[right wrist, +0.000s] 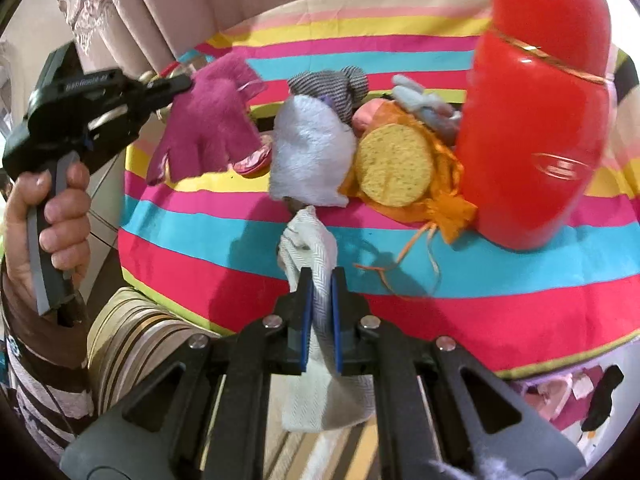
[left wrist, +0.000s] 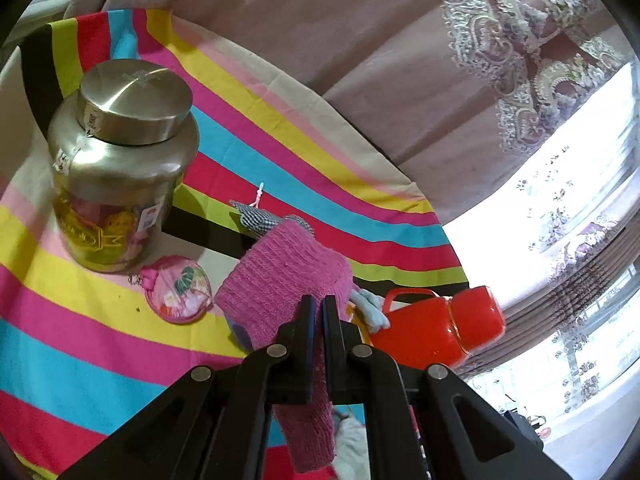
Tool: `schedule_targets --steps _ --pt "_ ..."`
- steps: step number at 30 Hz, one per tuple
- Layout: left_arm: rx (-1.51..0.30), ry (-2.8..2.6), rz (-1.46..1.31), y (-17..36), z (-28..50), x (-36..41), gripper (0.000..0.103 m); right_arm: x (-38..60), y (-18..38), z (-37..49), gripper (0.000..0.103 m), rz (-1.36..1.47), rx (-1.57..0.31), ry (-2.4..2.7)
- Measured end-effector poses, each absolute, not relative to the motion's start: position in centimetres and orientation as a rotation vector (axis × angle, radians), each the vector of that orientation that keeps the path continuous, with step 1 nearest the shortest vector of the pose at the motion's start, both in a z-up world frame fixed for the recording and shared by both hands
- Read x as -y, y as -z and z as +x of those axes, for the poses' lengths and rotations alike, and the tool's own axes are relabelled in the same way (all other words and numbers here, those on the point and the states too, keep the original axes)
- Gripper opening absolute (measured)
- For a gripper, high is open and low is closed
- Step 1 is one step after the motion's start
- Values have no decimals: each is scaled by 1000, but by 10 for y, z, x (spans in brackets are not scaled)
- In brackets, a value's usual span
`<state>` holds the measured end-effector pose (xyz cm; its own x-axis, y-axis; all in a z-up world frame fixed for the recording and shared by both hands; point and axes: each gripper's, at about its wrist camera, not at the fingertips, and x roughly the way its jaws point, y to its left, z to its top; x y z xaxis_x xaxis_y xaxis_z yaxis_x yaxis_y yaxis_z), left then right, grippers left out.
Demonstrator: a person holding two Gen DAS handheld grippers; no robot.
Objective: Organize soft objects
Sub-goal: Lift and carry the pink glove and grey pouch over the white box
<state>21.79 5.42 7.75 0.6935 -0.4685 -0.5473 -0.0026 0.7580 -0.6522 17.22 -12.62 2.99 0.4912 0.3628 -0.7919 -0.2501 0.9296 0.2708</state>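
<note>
Pink glove (left wrist: 280, 276) pinched in left tongs (left wrist: 319, 304), lifted off cloth.

Red jug (right wrist: 536, 120) blurred (top cropped).

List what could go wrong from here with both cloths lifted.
1. The pink knitted glove, pinched at one edge by the left gripper, could slip free.
2. The white woven cloth dangling from the right gripper could snag the orange drawstring pouch.
3. Swinging either might knock the red plastic flask.
</note>
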Motion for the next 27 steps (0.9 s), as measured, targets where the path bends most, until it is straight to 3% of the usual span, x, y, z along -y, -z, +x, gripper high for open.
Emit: schedule_targets --steps 13,17,18,19,20,21,22,27 --pt "-763 412 -598 -105 169 8 4 207 -64 129 11 208 -909 -262" --pt "-779 450 -579 -105 157 31 4 217 -50 127 11 184 -985 -270" --pt "-782 454 -577 -105 155 34 4 214 -46 128 14 165 -1002 -274" --pt "-784 458 -574 -105 154 37 4 210 -37 133 31 130 -1028 -281" --pt "-787 460 -571 -106 152 40 4 205 -27 138 42 91 -1060 -280" --pt "-793 462 -565 -106 149 43 4 201 -18 142 67 49 -1093 -270" --pt "-795 462 -561 -105 147 44 4 194 -7 146 73 -8 -1120 -266" --pt "-820 457 -554 -99 139 47 4 171 30 175 75 -152 -1192 -293"
